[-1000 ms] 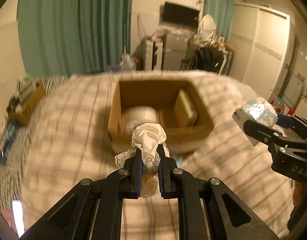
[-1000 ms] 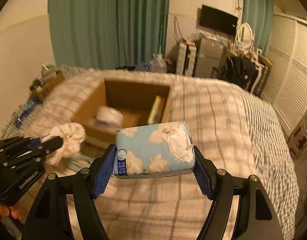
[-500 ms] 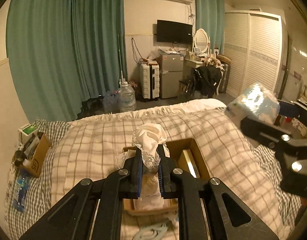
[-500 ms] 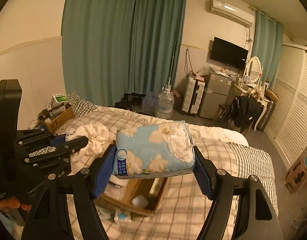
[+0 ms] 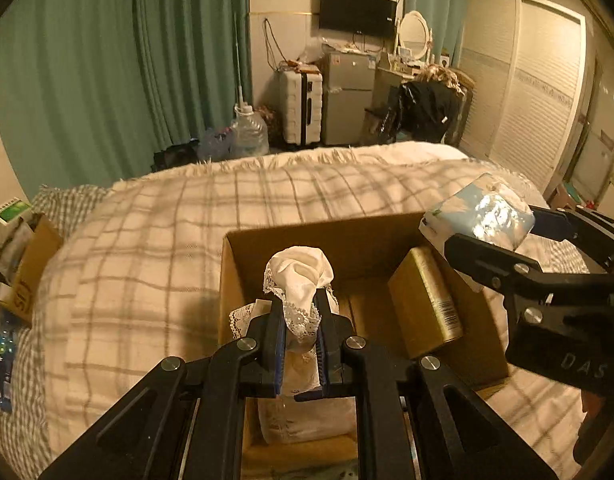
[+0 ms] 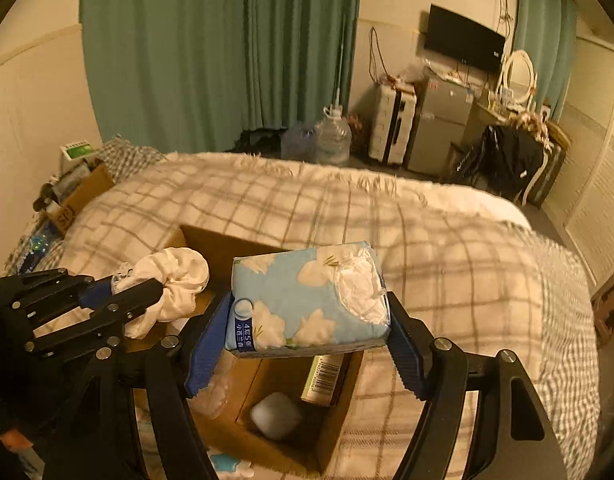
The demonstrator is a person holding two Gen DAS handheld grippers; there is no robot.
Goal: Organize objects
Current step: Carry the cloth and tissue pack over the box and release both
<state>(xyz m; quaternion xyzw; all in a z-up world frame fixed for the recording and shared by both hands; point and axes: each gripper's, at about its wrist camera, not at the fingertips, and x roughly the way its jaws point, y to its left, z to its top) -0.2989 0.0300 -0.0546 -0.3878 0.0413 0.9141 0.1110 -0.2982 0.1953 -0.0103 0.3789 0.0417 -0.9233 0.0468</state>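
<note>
My left gripper (image 5: 301,312) is shut on a white lace-trimmed cloth (image 5: 299,276) and holds it over the open cardboard box (image 5: 327,240) on the bed. My right gripper (image 6: 307,320) is shut on a blue flowered tissue pack (image 6: 307,304), also above the box (image 6: 331,420). In the left wrist view the tissue pack (image 5: 479,216) hangs over the box's right side. In the right wrist view the left gripper (image 6: 119,296) with the cloth (image 6: 175,280) is at the left. Inside the box lie a gold carton (image 5: 427,300), a white bag (image 5: 303,420) and a small grey object (image 6: 276,416).
The box sits on a plaid blanket (image 5: 155,248) covering the bed. Another cardboard box with clutter (image 5: 27,264) stands at the bed's left edge. Beyond the bed are a water jug (image 5: 249,132), suitcase (image 5: 301,106), fridge (image 5: 347,96) and wardrobe doors (image 5: 531,80).
Both grippers have come down and forward over the box, which now fills the lower view. Each still holds its object: cloth on the left, tissue pack on the right.
</note>
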